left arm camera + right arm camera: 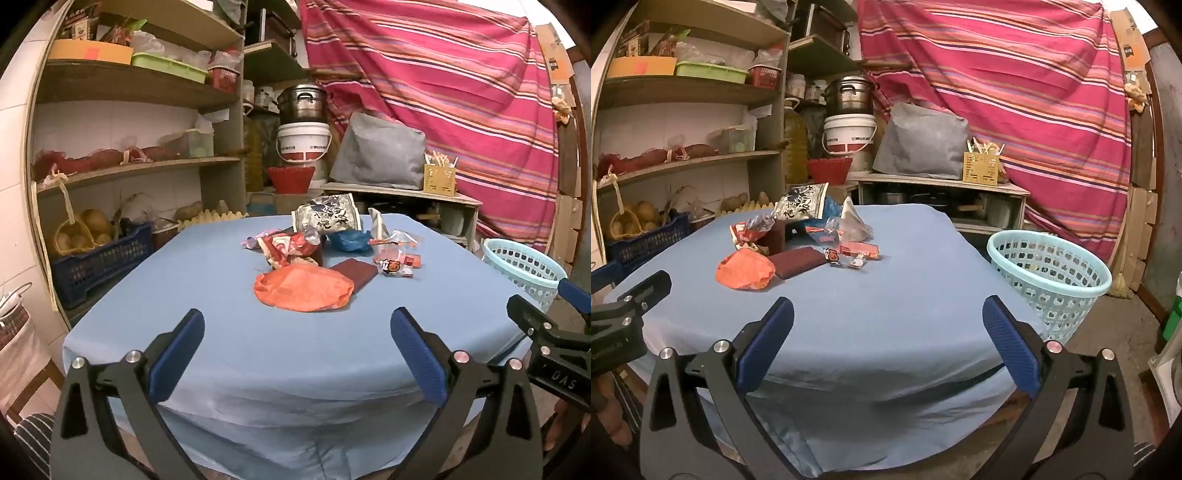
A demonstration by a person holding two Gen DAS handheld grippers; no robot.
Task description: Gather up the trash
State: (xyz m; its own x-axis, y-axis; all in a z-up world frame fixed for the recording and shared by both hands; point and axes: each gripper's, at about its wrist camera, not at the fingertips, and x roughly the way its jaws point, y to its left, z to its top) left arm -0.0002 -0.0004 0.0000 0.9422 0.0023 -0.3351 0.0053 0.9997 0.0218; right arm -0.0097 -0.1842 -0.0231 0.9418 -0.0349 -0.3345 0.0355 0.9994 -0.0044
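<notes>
With my left claw and right claw both wide and empty, the light wrappers ahead risk sliding off the counter, missing the basket right of the right claw.

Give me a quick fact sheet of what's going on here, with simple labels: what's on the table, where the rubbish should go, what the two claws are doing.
Surface: table with blue cloth
Trash pile: orange plastic bag, dark red pouch, blue-and-white snack bag, blue crumpled bag, small wrappers
Bin: pale blue basket, on the floor right of the table
Left gripper: open, holding nothing
Right gripper: open, holding nothing
Progress: no trash picked up yet
</notes>
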